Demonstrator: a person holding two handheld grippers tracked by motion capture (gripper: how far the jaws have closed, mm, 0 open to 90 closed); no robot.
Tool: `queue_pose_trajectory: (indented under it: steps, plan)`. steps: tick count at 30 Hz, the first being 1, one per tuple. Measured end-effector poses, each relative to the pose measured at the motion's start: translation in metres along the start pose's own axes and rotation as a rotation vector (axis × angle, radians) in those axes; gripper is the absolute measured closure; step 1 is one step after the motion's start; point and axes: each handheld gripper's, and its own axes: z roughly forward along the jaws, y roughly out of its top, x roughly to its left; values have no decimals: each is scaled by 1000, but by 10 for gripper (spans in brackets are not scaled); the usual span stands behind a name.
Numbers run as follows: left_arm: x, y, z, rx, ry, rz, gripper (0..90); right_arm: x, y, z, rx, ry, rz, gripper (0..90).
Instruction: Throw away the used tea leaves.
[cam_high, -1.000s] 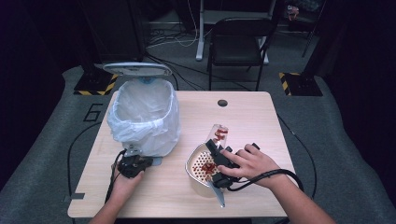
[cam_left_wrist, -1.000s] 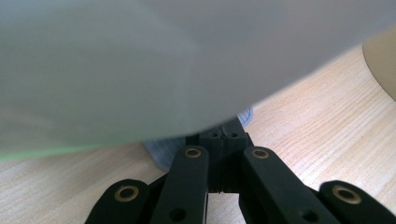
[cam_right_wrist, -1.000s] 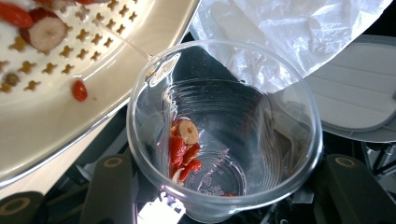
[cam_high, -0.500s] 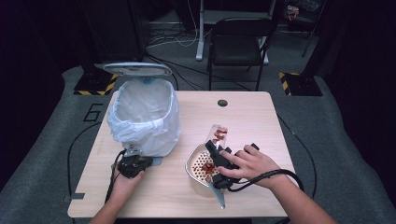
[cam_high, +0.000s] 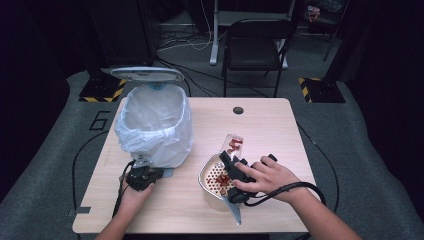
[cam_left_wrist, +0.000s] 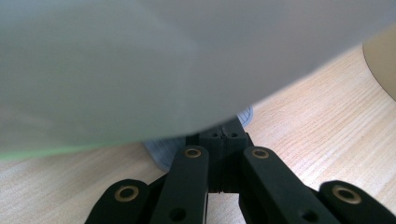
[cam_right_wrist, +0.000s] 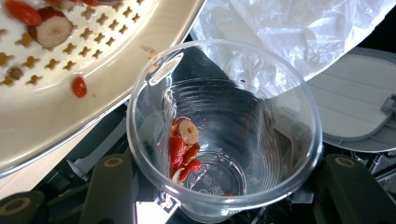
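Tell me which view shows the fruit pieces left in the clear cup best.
The right gripper view: it looks straight into the clear cup, where the red pieces cling to its wall. The high view shows them as small red specks; the left gripper view faces elsewhere.

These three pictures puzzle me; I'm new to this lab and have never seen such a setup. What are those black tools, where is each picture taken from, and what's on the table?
A person sits at a wooden table, holding a hand-worked two-jaw gripper in each hand. The high view looks down from above. The other two come from cameras riding on the grippers. The left gripper is shut on the grey pedal of a bin lined with a white bag, its lid up. The right gripper is shut on a clear plastic cup, tilted over a cream strainer. Red fruit bits lie in both.
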Motion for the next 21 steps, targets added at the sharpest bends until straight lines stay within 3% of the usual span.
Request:
queue_pose_trajectory:
  steps: [5, 6, 9, 10, 12, 13, 21]
  plan:
    - [0, 0, 0, 5, 0, 2, 900, 1, 1, -1, 3, 0, 15, 432]
    - [0, 0, 0, 5, 1, 3, 900, -3, 1, -1, -16, 10, -30, 432]
    - [0, 0, 0, 2, 3, -1, 900, -4, 1, -2, -14, 21, -49, 432]
    - [0, 0, 0, 5, -1, 1, 900, -6, 1, -1, -33, 56, -85, 431]
    - [0, 0, 0, 0, 0, -1, 900, -3, -1, -3, 11, 116, -73, 432]
    - [0, 0, 0, -1, -1, -2, 900, -2, -1, -4, 24, 123, -59, 431]
    - [0, 0, 0, 0, 0, -1, 900, -4, -3, -6, 14, 124, -28, 429]
